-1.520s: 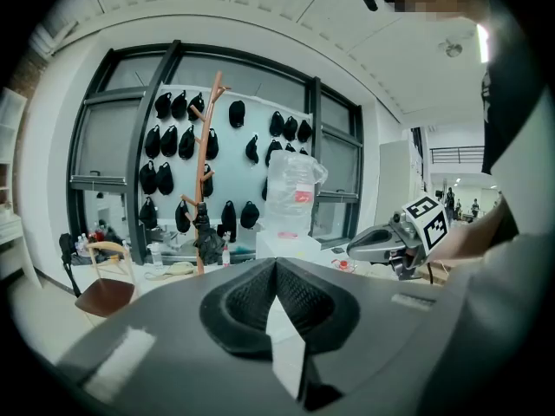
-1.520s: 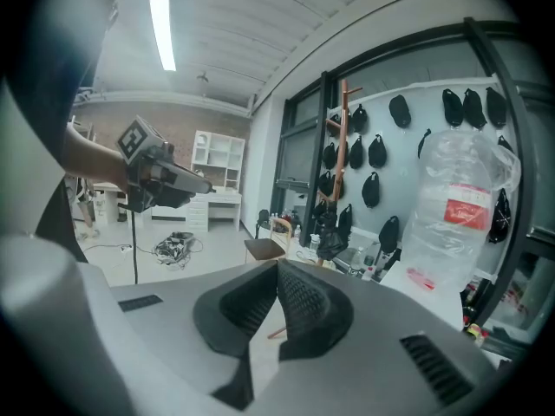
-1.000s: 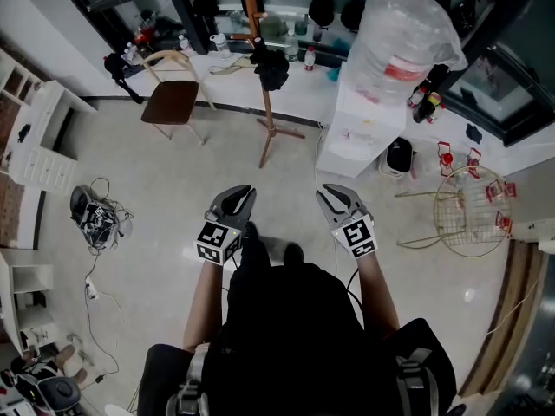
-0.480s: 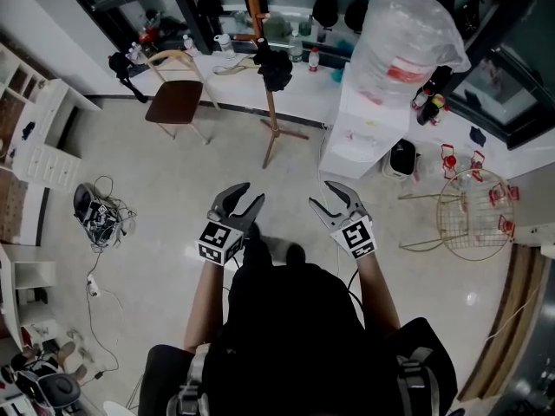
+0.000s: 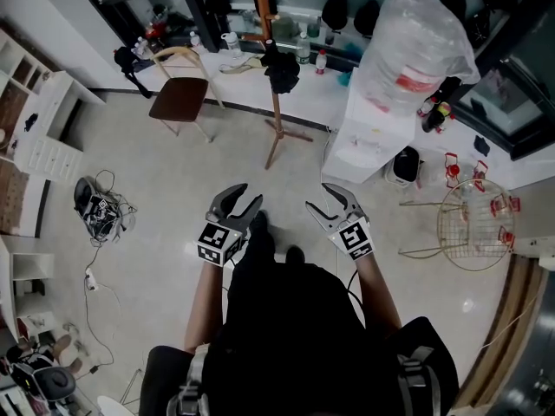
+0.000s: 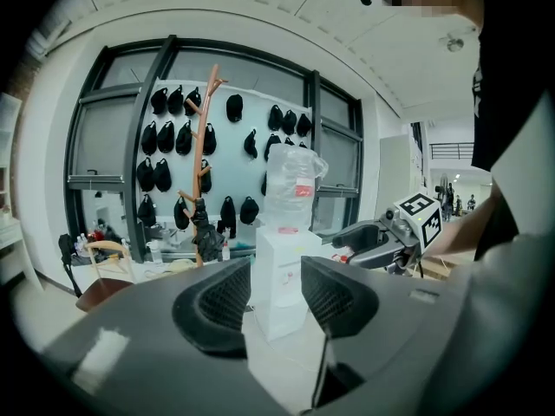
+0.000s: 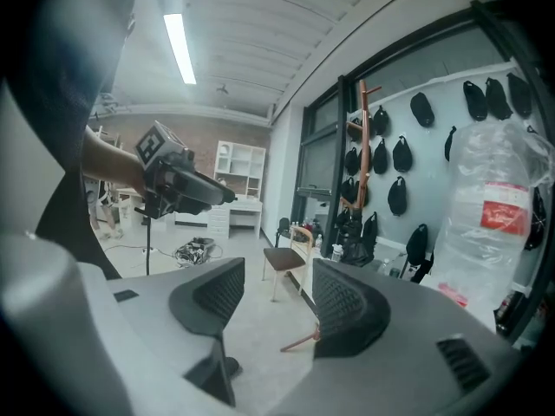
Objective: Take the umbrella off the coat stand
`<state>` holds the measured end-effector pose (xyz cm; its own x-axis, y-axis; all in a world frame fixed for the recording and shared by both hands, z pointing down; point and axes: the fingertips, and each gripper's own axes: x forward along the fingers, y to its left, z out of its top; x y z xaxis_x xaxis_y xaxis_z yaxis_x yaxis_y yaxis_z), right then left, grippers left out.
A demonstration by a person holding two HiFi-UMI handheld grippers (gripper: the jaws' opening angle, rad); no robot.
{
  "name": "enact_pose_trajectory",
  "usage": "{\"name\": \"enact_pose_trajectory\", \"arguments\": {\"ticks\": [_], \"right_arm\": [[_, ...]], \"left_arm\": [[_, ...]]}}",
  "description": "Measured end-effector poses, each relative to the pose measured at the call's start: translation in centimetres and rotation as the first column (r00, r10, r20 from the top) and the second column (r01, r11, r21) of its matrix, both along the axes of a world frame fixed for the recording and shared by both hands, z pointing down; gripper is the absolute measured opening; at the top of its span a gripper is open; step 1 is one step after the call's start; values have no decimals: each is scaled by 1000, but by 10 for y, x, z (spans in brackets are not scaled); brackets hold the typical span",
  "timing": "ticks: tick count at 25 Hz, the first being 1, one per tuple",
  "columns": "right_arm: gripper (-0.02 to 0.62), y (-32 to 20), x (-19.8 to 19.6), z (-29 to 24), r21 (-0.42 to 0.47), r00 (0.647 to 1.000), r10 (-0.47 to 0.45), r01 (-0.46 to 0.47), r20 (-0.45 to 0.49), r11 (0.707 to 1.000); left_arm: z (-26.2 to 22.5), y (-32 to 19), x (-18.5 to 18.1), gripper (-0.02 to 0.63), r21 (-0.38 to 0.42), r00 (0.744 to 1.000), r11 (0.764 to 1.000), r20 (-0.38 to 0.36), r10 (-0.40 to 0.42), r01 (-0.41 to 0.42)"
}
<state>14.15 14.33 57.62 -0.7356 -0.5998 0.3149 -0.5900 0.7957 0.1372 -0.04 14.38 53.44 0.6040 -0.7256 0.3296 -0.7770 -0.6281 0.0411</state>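
Both jaws wider than a second ago. Left hand-held gripper (image 5: 238, 201) and right hand-held gripper (image 5: 322, 199) sit mid frame, jaws opening, nothing between them, likely getting ready to grab. Black umbrella (image 5: 282, 68) hangs on coat stand (image 5: 275, 111), top centre, well apart from both.

coat stand (image 5: 277, 111): wooden, upright, feet on the floor.
umbrella (image 5: 280, 69): black, folded, hangs halfway up the coat stand.
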Motion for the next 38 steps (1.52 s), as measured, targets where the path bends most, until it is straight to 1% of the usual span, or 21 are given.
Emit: {"name": "enact_pose_trajectory", "arguments": {"ticks": [7, 12, 20, 25, 34, 38], "right_arm": [[242, -34, -10, -2, 13, 1000, 3, -3, -9, 1000], [239, -65, -14, 4, 11, 1000, 25, -24, -16, 1000], [238, -110, -41, 3, 13, 999, 47, -47, -8, 999], [236, -135, -50, 7, 2, 998, 67, -67, -12, 998], [233, -185, -52, 13, -23, 990, 141, -142, -14, 990], [233, -207, -58, 13, -22, 986, 162, -162, -29, 987]], "left_arm": [[-1, -34, -12, 183, 15, 1000, 1000, -8, -5, 6], [2, -65, -20, 183, 25, 1000, 1000, -8, 11, -10], [-2, -116, -44, 181, 25, 1000, 999, -11, 22, -22], [0, -144, -55, 183, 19, 999, 999, -13, 36, -36], [3, -201, -57, 181, 5, 994, 995, -18, 103, -103], [4, -226, -61, 181, -1, 991, 992, -28, 128, -128]]}}
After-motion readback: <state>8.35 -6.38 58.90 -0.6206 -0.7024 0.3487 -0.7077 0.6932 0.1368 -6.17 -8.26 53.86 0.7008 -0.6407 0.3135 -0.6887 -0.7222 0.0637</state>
